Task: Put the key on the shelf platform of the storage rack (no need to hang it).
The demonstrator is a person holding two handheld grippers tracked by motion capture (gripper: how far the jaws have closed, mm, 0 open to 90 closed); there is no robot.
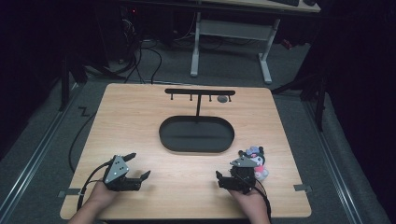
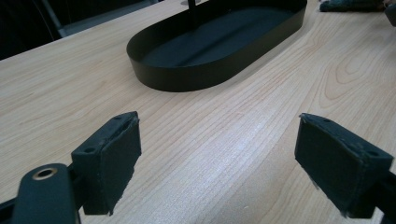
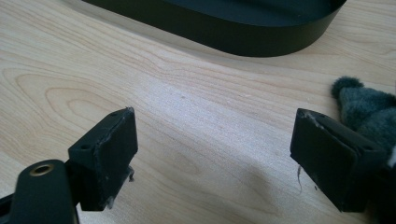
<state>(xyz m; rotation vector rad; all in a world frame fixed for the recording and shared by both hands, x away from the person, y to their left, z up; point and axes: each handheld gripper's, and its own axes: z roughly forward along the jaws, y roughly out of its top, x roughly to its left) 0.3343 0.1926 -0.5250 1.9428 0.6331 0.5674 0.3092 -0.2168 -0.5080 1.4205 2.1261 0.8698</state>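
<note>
Lying just right of the empty, wide-open right gripper point(image 1: 233, 173), plush toy point(image 1: 256, 159) head-away, axis unclear, left gripper point(image 1: 140, 166) open, no lettering readable.

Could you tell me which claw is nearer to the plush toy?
Right. The right claw sits just beside the plush toy; the left claw is across the table.

Dim room: grey carpet floor point(image 1: 42, 140), white-legged desk point(image 1: 231, 28) behind, cables point(image 1: 140, 56) trailing.
</note>
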